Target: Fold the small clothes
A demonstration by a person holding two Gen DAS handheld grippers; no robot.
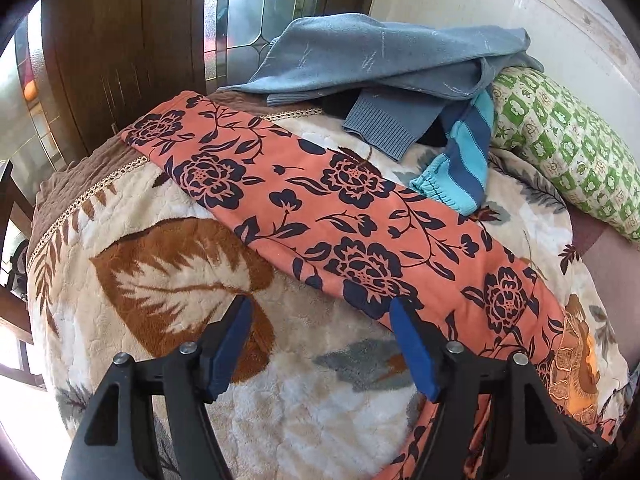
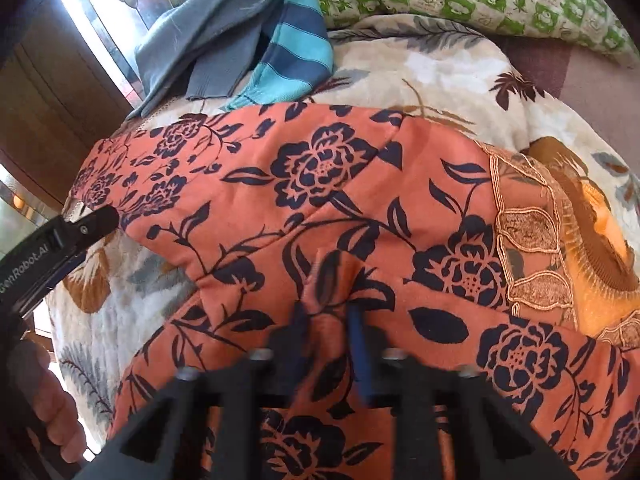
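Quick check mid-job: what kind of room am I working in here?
Most likely a bedroom: the clothes lie on a plush leaf-patterned blanket, a green-patterned pillow sits at its far edge, and a wooden door with leaded glass stands behind.

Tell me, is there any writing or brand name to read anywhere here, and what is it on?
"enRobot.AI", on the black body of the left tool at the left edge of the right wrist view; the start of the word is cut off by the frame.
Nothing else: the orange floral garment, the green patterned pillow and the blanket carry only patterns, no letters that I can read.
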